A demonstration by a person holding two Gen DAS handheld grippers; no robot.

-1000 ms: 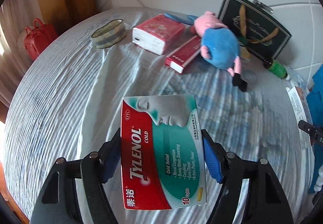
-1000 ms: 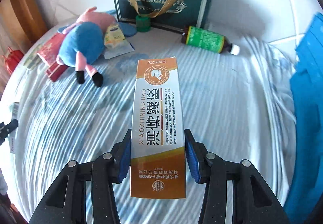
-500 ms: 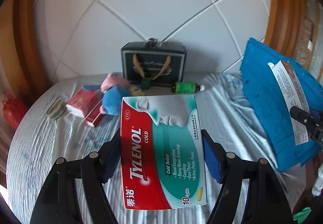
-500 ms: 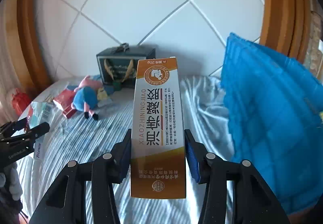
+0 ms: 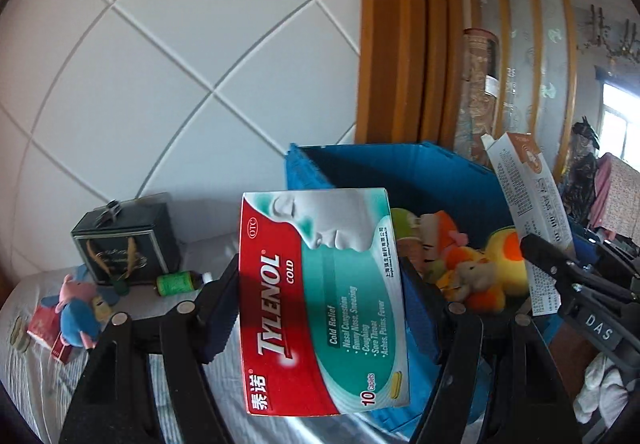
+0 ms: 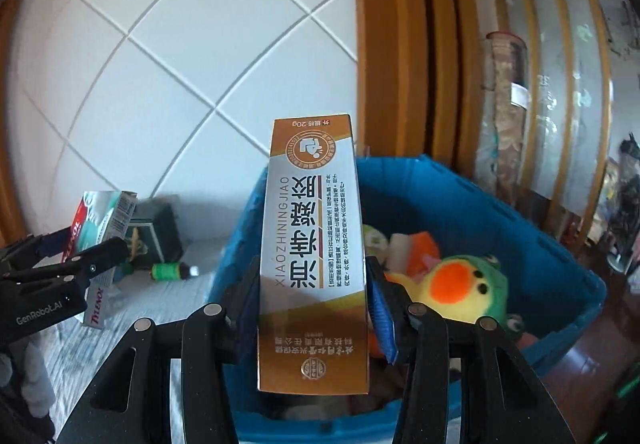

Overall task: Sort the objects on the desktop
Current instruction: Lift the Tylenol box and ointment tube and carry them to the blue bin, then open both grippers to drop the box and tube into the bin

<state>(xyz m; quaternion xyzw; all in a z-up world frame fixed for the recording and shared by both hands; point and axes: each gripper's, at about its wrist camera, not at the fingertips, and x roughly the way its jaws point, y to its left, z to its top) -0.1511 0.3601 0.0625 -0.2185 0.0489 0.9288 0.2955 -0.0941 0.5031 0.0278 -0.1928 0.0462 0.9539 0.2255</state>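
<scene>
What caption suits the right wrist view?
Right gripper holds orange ointment box before blue bin of plush toys.

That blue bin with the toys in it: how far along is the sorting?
Done: plush toys already lie in the blue plastic bin. In hand: the left gripper clamps a red-and-teal Tylenol box; the right gripper clamps an orange-and-white carton. Left: a pink-and-blue plush pig and green-labelled bottle on the bed.

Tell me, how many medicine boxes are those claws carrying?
2. The Tylenol box sits in the left claw; the orange box in the right claw. More may lie hidden in the blue bin.
</scene>
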